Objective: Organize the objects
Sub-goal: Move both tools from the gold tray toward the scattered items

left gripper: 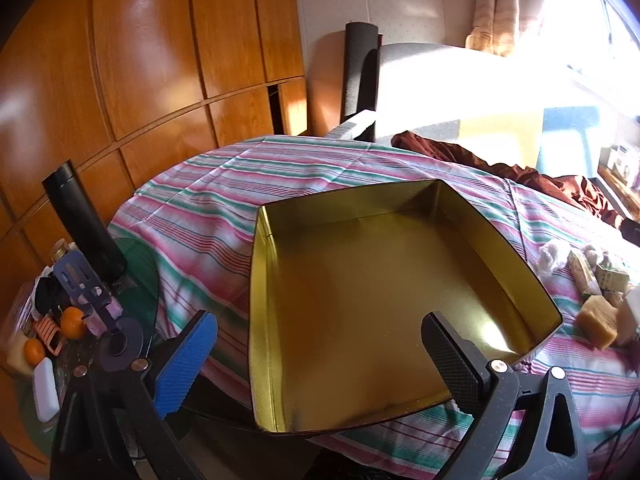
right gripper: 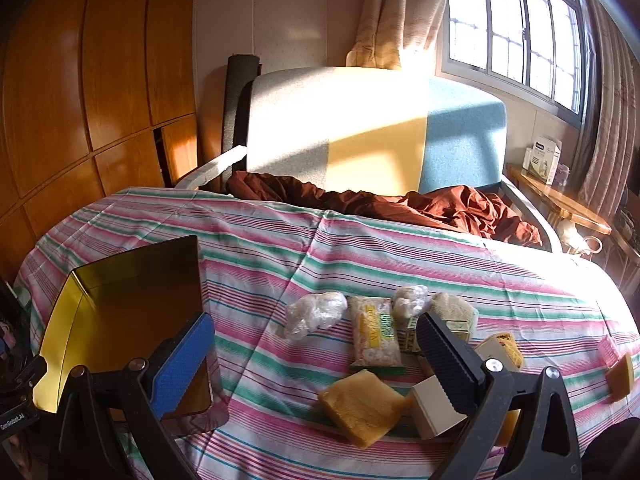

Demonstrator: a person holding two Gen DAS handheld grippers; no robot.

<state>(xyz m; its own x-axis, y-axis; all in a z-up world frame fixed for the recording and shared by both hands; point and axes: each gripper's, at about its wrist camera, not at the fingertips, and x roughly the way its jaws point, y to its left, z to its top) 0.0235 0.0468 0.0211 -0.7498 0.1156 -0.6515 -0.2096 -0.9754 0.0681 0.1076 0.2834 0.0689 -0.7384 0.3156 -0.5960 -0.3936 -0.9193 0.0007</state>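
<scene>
Basically nothing packed yet: gold tin [left gripper: 360,300] sits empty on the striped cloth [left gripper: 208,200]. Soap bars, packets and wrapped bundles, probably toiletries, lie loose beside it, e.g. yellow bar [right gripper: 362,406]. Left gripper [left gripper: 320,364] and right gripper [right gripper: 316,360] both spread wide, empty.

Tin [right gripper: 120,312] on bed [right gripper: 400,248], left of soap bars [right gripper: 362,406] and packets [right gripper: 376,336].
</scene>
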